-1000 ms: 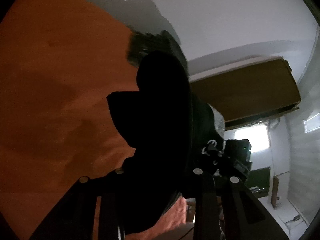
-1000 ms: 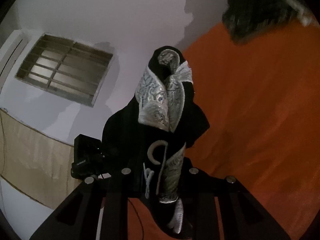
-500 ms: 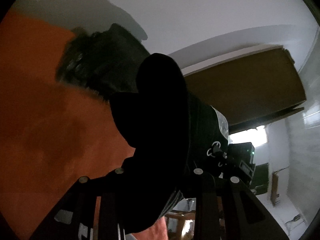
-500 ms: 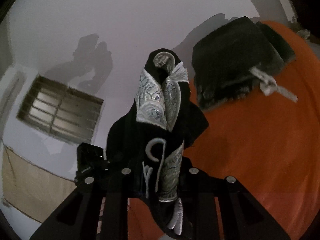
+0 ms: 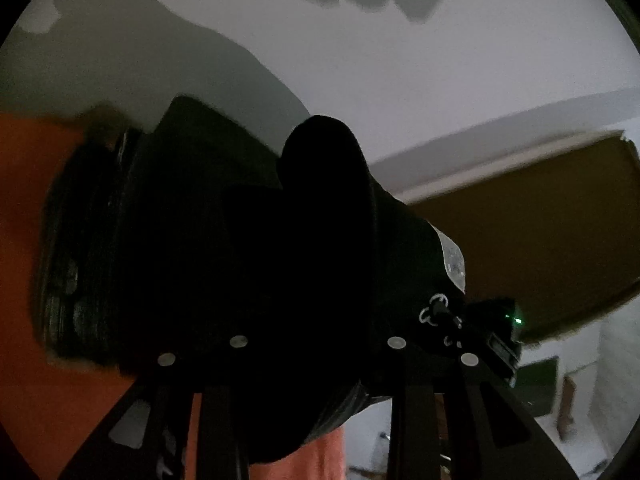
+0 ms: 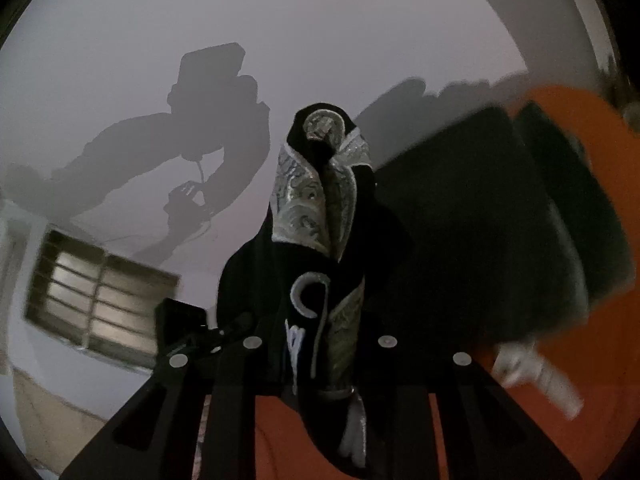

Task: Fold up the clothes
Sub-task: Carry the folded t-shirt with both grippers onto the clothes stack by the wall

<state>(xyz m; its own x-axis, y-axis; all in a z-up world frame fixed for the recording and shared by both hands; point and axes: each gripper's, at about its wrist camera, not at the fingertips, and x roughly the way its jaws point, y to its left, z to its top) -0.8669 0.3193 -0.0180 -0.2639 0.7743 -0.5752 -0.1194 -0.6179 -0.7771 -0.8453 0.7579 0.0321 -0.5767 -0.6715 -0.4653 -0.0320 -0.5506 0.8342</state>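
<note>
Orange bedding [image 6: 560,432] spreads below a pale wall [image 5: 380,60]. Ahead lies a folded dark stack [image 6: 500,240], nearer the right gripper [image 6: 320,344], which pinches the garment [image 6: 316,208]; the left gripper [image 5: 316,344], jaws opening, grips its black end.

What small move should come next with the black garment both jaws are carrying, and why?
Probably lower it onto the orange surface beside the dark folded pile. The black garment hangs bunched in the right gripper and the left gripper, whose jaws are opening, with the pile close ahead.
</note>
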